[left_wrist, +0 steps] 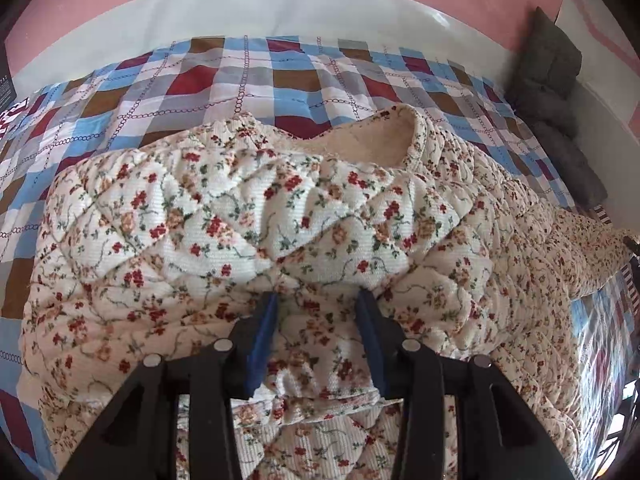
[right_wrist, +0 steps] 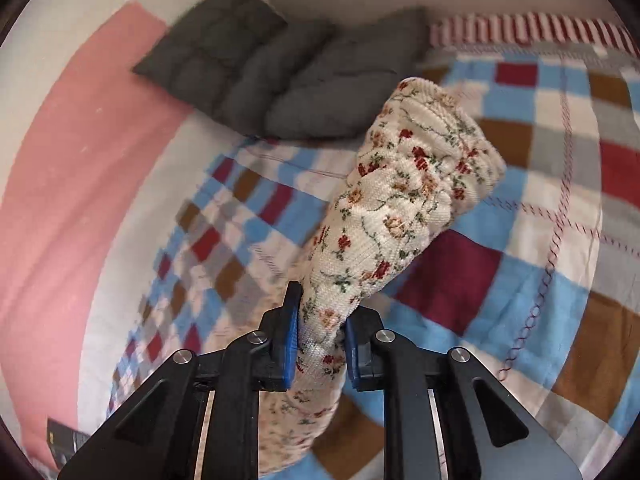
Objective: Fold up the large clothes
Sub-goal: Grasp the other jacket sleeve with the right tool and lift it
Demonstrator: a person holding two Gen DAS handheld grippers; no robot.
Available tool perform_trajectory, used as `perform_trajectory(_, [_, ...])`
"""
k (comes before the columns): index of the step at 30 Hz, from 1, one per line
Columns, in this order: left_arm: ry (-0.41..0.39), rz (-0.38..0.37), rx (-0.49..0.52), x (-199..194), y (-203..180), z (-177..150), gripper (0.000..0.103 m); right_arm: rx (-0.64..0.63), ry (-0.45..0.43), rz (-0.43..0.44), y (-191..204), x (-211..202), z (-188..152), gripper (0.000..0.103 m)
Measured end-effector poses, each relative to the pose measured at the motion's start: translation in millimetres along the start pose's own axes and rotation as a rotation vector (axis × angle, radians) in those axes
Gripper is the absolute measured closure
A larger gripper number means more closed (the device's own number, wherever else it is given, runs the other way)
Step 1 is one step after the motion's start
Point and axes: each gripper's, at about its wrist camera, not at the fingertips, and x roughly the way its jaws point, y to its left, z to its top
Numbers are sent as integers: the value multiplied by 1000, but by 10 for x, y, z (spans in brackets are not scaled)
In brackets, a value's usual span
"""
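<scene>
A cream quilted jacket with a red floral print lies spread on the checked bedspread, its collar toward the far side. My left gripper rests on the jacket with a fold of fabric bunched between its blue pads; the jaws stand fairly wide apart. My right gripper is shut on the jacket's sleeve and holds it lifted above the bed, the cuff end sticking up and away.
Dark grey cushions lie at the bed's head by the pink and white wall; they also show in the left wrist view. A red-striped cloth lies at the bed's far edge. A dark object sits low left.
</scene>
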Motion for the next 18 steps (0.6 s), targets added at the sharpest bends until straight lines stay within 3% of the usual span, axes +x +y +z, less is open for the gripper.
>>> perform_trajectory(4, [-22,-48,-3,-265,1,-9,61,-155,-9,96,729,-322,-40,85])
perform_trajectory(8, [-68,-80,4,-595,24,-35,61,-317,3,200,1519,-637,-289,85])
perform_trajectory(13, [-109,-92,-20,-932,208,-104,61,-497,81,310,2363,-773,-895,85])
perform_trajectory(18, [-123,-86,-87,-1089,550,-244,61,-639,194,355,2946,-623,-1724,85])
